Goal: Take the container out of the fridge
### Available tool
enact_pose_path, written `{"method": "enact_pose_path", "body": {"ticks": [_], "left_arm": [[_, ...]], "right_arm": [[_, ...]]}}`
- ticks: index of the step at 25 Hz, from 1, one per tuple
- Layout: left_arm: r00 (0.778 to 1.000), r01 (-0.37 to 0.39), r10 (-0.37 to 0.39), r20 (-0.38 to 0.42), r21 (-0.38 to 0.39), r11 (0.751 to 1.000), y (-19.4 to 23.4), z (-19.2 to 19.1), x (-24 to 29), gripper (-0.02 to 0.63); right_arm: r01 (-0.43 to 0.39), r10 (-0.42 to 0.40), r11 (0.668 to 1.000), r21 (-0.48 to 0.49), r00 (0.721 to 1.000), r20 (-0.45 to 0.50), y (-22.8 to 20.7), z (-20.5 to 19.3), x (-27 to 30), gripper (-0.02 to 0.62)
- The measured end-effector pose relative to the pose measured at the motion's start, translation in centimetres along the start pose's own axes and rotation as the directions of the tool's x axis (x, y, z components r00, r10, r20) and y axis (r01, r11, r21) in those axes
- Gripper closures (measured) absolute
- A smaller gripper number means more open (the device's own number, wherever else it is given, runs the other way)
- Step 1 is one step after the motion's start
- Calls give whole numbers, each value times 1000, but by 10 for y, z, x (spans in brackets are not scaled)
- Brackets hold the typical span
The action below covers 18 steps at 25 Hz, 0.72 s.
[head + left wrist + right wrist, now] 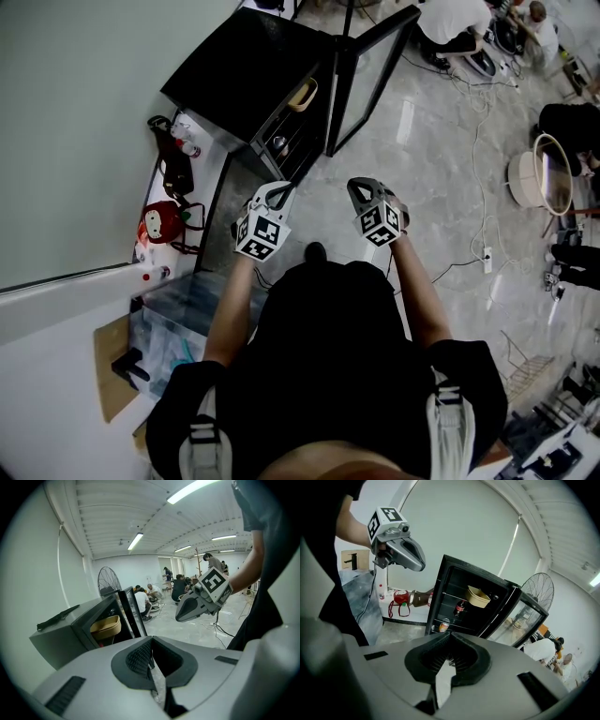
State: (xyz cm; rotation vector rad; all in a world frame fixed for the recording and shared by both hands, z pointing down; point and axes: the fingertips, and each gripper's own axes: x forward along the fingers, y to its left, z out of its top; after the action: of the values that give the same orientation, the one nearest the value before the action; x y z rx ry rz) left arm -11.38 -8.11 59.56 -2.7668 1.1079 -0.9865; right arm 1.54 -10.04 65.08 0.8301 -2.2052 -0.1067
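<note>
I see the left hand-held gripper (pixel 277 194) and right hand-held gripper (pixel 362 191) both clenched on nothing, well apart from the open fridge (pixel 246 66). The tan container (pixel 302 95) sits on its upper shelf, at twelve o'clock from the left, eleven from the right.

We see a bright, evenly lit room under ceiling strip lights (pixel 192 489), with glare on the glossy floor (pixel 405 122), soft shadows, a dark fridge (pixel 454 595) interior, sharp centres, and both gripper views bent by fisheye and vignetted black at their corners.
</note>
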Motion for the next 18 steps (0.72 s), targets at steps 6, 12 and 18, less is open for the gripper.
{"method": "enact_pose_path", "body": {"ticks": [6, 12, 18], "left_arm": [[1000, -3, 3, 1, -1, 1000, 3, -6, -5, 586], [1000, -2, 2, -1, 2, 1000, -4, -7, -12, 586], [1000, -26, 25, -5, -5, 1000, 1, -8, -14, 586]], "right_arm": [[-4, 4, 1000, -13, 1000, 0, 6, 5, 3, 597], [6, -6, 999, -38, 1000, 7, 2, 10, 0, 597], [7, -6, 998, -56, 1000, 21, -6, 15, 4, 597]]}}
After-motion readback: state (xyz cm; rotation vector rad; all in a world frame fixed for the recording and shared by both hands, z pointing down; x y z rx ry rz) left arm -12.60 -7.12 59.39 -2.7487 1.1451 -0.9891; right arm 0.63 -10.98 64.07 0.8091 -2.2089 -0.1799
